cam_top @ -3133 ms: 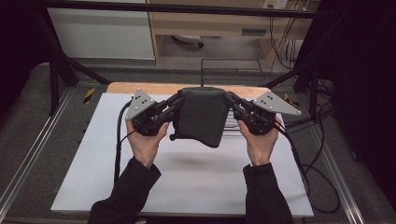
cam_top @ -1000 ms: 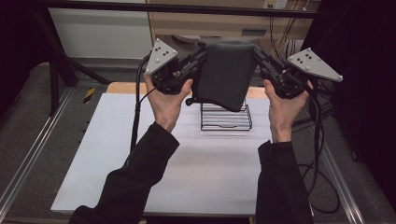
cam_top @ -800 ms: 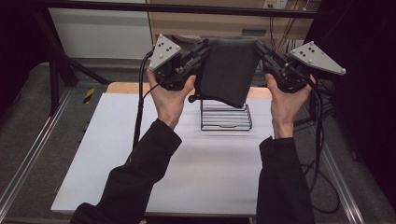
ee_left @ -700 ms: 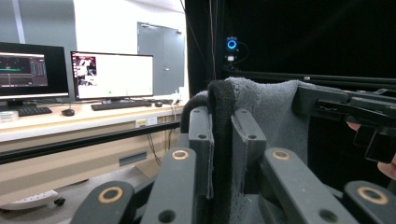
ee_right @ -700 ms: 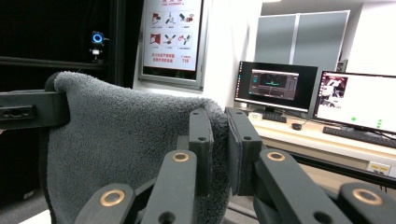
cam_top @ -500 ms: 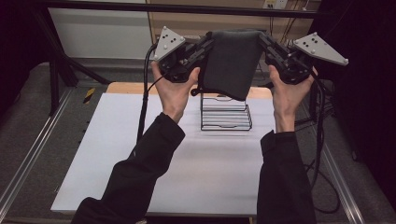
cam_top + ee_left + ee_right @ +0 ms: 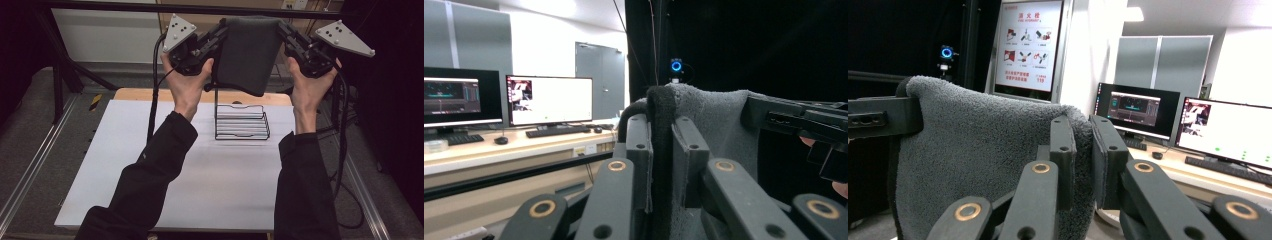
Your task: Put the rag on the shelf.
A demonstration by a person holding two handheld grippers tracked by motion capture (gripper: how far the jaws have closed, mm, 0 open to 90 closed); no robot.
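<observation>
A dark grey towel hangs in the air above the far part of the table, stretched between the two grippers and drooping below them. Its top edge runs level from one claw to the other, and its lower hem sits at about twelve o'clock from the wire rack (the hem overlaps the rack's upright wire in the high view, though whether they touch cannot be told).

The left gripper pinches the towel's top corner at the cloth's ten o'clock, its jaws pressed together on the folded edge, which the left gripper view shows clamped between the pads. The right gripper pinches the opposite corner at two o'clock, jaws likewise closed on the pile.

Below, the rack stands on the white table toward its far edge, near a wooden strip.
</observation>
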